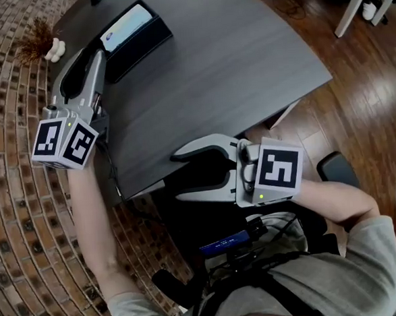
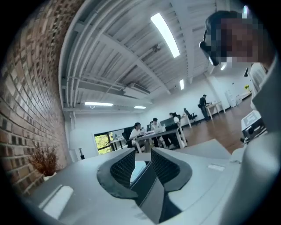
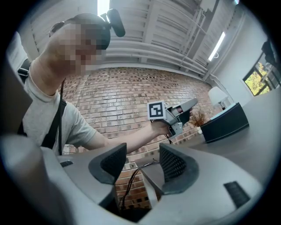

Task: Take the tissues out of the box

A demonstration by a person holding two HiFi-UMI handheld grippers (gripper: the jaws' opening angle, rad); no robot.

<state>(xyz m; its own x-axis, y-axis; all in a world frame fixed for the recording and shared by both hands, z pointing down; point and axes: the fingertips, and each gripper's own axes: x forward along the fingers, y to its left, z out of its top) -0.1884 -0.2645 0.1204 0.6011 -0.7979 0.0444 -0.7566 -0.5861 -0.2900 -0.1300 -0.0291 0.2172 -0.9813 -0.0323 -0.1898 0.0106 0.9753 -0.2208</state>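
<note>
We find the tissue box [image 1: 135, 37] just beside the clenched, empty left hand-held gripper [image 1: 82, 66]. The released right hand-held gripper [image 1: 179, 177] stands well apart.

Table [image 1: 246, 69]: dark grey, fine wood grain.
Tissue box [image 1: 150, 37]: black sides, white top.
Left gripper [image 1: 83, 60], right gripper [image 1: 179, 177]: pale grey, black pads, black-and-white square markers.
Brick wall [image 1: 20, 220]: red-brown, pale mortar lines.
Plank floor [image 1: 363, 108]: glossy brown.
Shirt [image 1: 354, 264]: grey.
</note>
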